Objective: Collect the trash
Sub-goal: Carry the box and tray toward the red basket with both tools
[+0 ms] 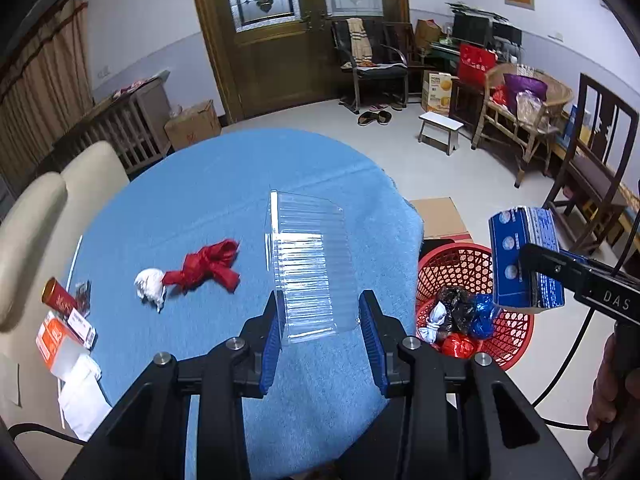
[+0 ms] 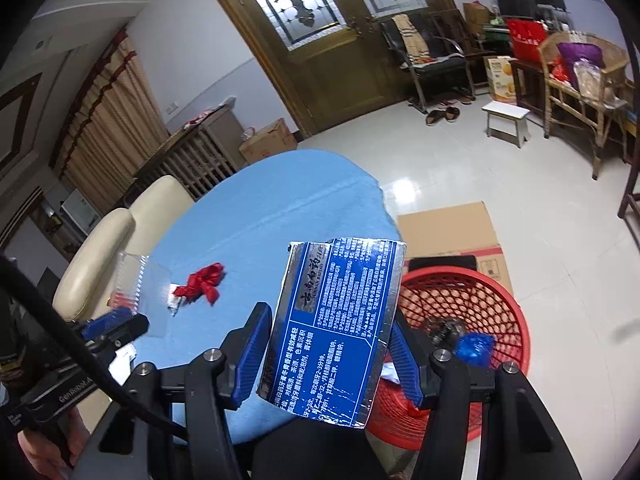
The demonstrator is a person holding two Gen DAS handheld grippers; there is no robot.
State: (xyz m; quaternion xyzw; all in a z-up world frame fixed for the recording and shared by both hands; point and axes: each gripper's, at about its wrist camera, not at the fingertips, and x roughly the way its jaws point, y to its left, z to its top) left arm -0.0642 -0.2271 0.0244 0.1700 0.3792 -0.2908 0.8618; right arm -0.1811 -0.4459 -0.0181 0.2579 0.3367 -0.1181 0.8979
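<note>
Trash already fills the bottom of the red mesh basket (image 1: 460, 264) on the floor beside the blue-clothed table (image 1: 200, 200): a white knotted wad, a black bag, a blue bag and a red one. Above the basket's rim the right gripper (image 2: 326, 354) clamps a blue carton (image 2: 336, 328). Over the table the left gripper (image 1: 322, 338) grips a clear ribbed plastic tray (image 1: 308, 264), empty. A red ribbon (image 1: 208, 266) and crumpled tissue (image 1: 150, 286) lie on the cloth
</note>
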